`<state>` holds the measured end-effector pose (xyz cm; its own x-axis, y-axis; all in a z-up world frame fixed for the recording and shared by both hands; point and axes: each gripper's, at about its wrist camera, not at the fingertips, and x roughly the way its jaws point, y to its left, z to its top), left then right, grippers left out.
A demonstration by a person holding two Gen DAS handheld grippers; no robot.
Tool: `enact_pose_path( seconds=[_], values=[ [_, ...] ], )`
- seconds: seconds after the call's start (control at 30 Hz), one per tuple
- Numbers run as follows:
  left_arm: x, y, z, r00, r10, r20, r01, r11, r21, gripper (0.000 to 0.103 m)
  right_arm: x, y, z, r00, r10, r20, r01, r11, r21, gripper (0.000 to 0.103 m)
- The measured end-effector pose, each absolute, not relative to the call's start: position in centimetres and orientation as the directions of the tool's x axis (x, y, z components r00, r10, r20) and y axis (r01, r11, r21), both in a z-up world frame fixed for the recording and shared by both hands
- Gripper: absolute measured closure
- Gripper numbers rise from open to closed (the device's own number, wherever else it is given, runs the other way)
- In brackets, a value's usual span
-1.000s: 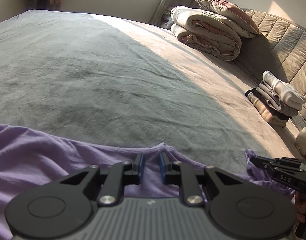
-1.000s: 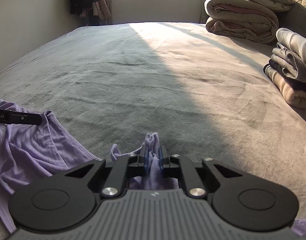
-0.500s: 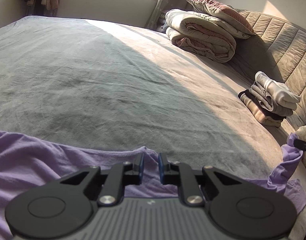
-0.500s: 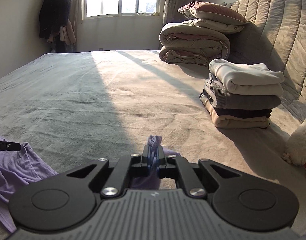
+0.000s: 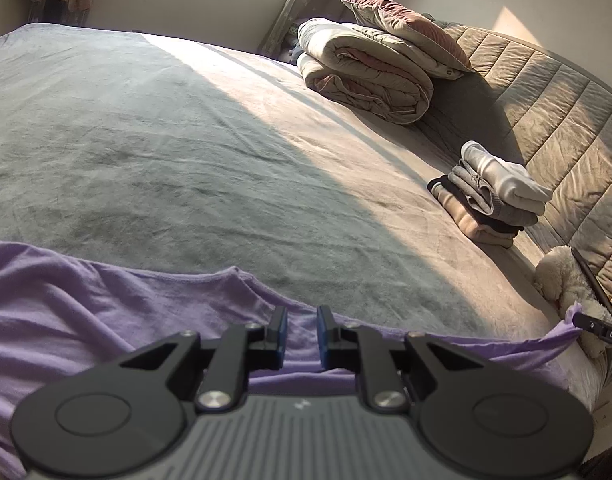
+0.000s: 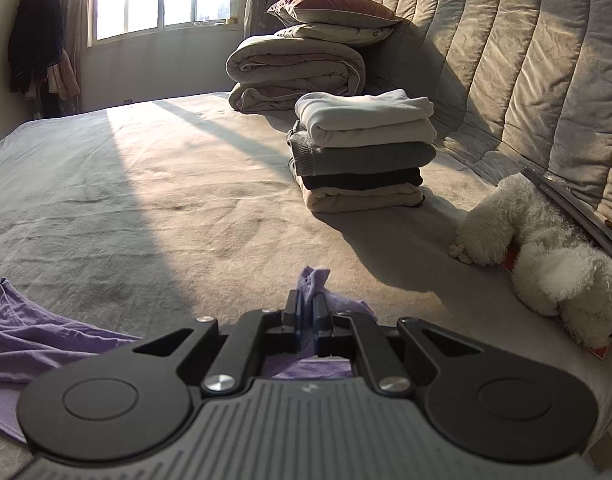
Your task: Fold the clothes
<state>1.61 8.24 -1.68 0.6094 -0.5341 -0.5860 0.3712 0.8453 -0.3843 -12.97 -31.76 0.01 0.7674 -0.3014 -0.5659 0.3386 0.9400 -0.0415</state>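
right gripper [image 6: 306,308] clamps purple garment [image 6: 45,336] (corner) | left gripper [image 5: 299,330] narrowly parted over it

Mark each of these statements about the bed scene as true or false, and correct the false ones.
1. The right gripper has its jaws closed on a bunched bit of the purple garment. True.
2. The stack of folded clothes has a white piece on top. True.
3. The white plush toy sits on top of the folded clothes. False: it lies on the bed beside the quilted headboard, apart from the stack.
4. The rolled duvet has nothing on it. False: a pillow rests on top.
5. The purple garment is neatly folded. False: it lies spread and rumpled.
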Motion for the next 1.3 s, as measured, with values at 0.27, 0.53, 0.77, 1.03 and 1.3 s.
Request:
enact_pose_path(
  seconds=[0.27, 0.53, 0.77, 1.03, 1.3],
  values=[
    [1.8, 9.0, -2.0, 0.651, -0.479, -0.589, 0.295, 0.874, -0.386, 0.089, -14.5, -35.3, -3.9, 0.683, -0.299, -0.667, 0.419, 0.908, 0.023, 0.098],
    [1.2, 11.6, -2.4, 0.691, -0.359, -0.627, 0.2, 0.929, -0.311, 0.088, -14.0, -35.8, -2.1, 0.755, -0.114, -0.646, 0.286, 0.943, 0.168, 0.059],
    [1.6, 14.0, -3.3, 0.691, -0.357, -0.629, 0.19, 0.929, -0.318, 0.088, -7.6, -29.1, -2.1, 0.714, 0.383, -0.586, -0.095, 0.882, 0.461, 0.059],
    [1.1, 17.6, -3.5, 0.702, -0.357, -0.616, 0.165, 0.923, -0.346, 0.088, 1.7, -19.5, -5.2, 0.531, 0.645, -0.55, -0.247, 0.738, 0.628, 0.059],
    [1.0, 20.8, -4.2, 0.711, -0.321, -0.625, 0.11, 0.93, -0.352, 0.088, 6.8, -15.3, -7.9, 0.415, 0.738, -0.531, -0.234, 0.651, 0.722, 0.063]
  ],
)
